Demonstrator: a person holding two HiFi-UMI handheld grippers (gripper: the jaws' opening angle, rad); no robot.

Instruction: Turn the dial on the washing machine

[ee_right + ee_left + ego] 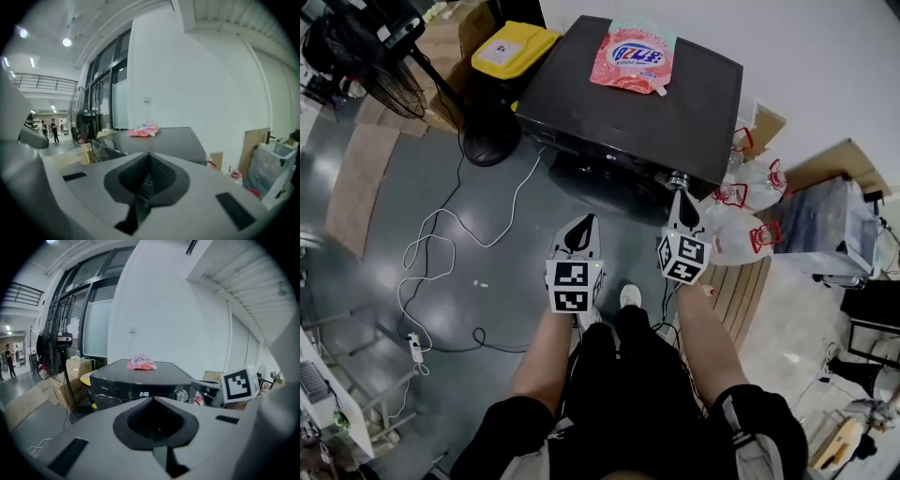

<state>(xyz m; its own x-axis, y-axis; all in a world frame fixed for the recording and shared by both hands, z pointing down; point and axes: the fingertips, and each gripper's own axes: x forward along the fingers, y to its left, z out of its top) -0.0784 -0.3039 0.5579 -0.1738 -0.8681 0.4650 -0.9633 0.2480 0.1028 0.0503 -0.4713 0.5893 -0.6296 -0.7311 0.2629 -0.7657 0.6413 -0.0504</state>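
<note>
A black washing machine (628, 103) stands ahead of me, with a pink detergent pouch (633, 56) lying on its lid. Its silver dial (678, 178) sits at the right end of the front panel; in the left gripper view the dial (181, 395) shows beside a lit display (144, 394). My right gripper (679, 195) is shut and empty, its tip just short of the dial. The right gripper view looks over the lid (164, 140) from the shut right gripper (149, 153), and the dial is hidden there. My left gripper (584, 222) is shut, empty, left of the right one and further from the machine.
A standing fan (394, 75) and a yellow-lidded bin (514, 49) are left of the machine. Plastic bags with red handles (741, 206) and a clear storage box (830, 225) crowd its right side. A white cable (441, 244) and power strip (416, 349) lie on the floor.
</note>
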